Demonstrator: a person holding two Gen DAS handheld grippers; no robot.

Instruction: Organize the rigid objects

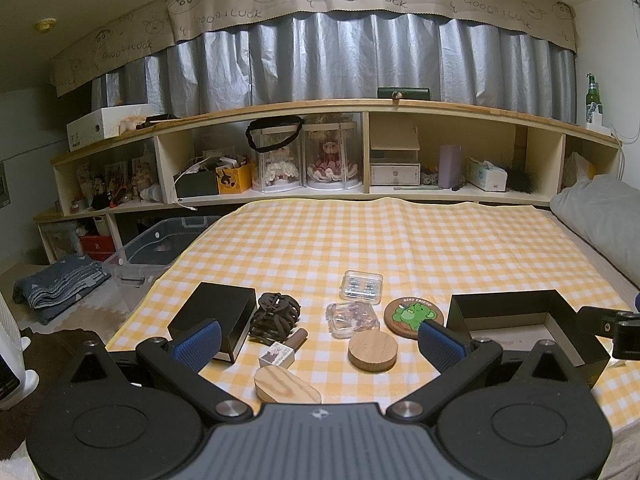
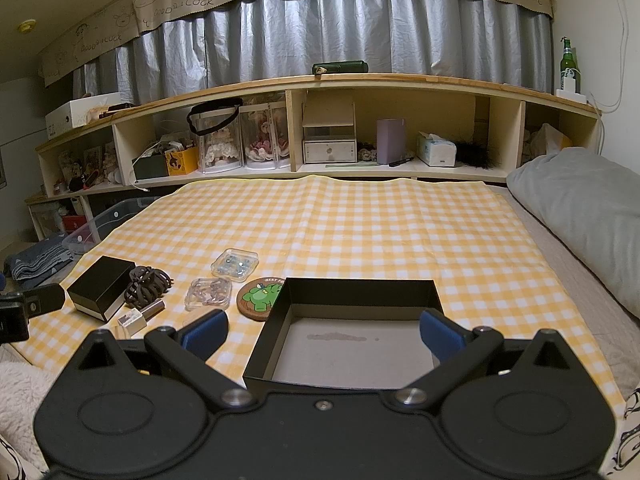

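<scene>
Sorting not yet begun: the open black tray (image 2: 352, 344) lies empty.
Left gripper (image 1: 319, 340) and right gripper (image 2: 322, 334), jaws spread and holding nothing, face the loose items (coaster (image 1: 412, 314), wooden disc (image 1: 373, 350), clear cases) on the checked cloth (image 1: 400, 240).

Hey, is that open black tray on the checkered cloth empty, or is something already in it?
Empty. The black tray shows only its bare grey floor with a faint smudge; the small items all lie on the cloth to its left.

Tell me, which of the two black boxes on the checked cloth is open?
The wide black tray on the right: it is lidless, its bare grey floor visible. The smaller black box at the left is closed.
</scene>
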